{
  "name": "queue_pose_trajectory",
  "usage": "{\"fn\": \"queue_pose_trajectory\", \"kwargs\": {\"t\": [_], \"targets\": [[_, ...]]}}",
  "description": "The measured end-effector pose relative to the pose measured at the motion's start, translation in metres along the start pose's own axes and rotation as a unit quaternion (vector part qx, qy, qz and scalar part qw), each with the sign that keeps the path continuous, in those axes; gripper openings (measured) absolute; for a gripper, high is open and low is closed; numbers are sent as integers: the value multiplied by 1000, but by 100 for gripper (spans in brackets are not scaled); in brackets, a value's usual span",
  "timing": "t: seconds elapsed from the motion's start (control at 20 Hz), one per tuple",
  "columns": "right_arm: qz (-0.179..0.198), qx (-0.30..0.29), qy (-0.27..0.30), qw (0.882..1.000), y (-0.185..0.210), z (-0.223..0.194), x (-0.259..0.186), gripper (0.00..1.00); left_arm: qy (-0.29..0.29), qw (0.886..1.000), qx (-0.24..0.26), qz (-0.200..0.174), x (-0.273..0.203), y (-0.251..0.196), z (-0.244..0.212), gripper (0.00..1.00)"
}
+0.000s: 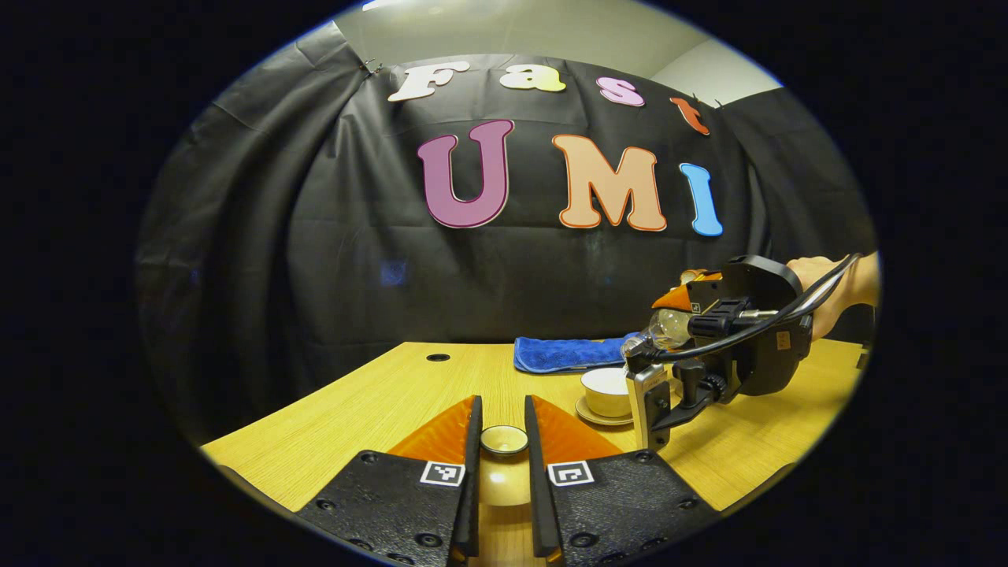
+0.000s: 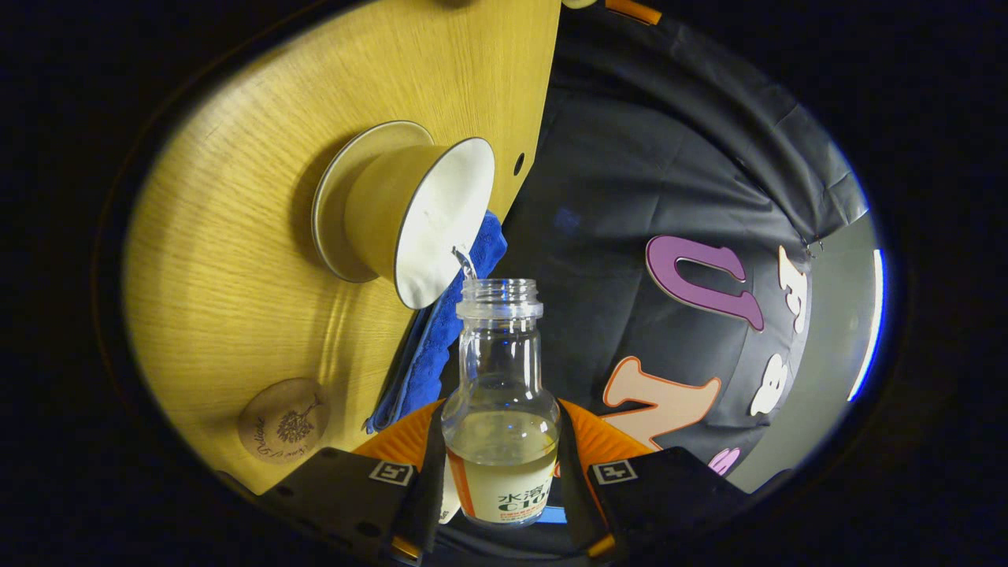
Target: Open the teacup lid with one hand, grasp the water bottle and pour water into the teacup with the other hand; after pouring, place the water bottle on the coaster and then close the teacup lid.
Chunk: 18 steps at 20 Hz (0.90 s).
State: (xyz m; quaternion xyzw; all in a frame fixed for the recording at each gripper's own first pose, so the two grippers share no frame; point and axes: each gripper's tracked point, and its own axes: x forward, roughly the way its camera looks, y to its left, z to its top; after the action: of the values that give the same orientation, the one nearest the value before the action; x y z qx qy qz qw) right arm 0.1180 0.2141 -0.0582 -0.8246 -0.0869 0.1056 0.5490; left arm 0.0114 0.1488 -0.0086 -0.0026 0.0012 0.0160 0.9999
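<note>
A thin stream of water point(image 2: 463, 262) is running from the mouth of the clear plastic water bottle point(image 2: 501, 409) into the open cream ceramic teacup point(image 2: 425, 216), which is sitting on its matching saucer point(image 2: 335, 201) on the yellow wooden table point(image 2: 220, 260); the right gripper point(image 2: 501, 472) is clenching the tipped bottle between both fingers; the left gripper point(image 1: 504, 472) is pinching the round cream teacup lid point(image 1: 504, 461) off to the side of the cup; a blue folded cloth point(image 1: 563, 353) is lying just behind the cup; a round wooden coaster point(image 2: 283, 421) is resting near the table edge.
</note>
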Motion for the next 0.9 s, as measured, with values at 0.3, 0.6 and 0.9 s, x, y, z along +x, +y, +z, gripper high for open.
{"fn": "queue_pose_trajectory", "kwargs": {"t": [0.3,0.6,0.9], "targets": [[-24,-60,-17,998,-9,4,0,66,0,1000,0,0,0,0,0,22],[-29,-76,-23,996,-10,4,2,66,0,1000,0,0,1,0,-1,24],[-31,-80,-24,996,-10,3,2,66,0,1000,0,0,0,1,1,24]]}}
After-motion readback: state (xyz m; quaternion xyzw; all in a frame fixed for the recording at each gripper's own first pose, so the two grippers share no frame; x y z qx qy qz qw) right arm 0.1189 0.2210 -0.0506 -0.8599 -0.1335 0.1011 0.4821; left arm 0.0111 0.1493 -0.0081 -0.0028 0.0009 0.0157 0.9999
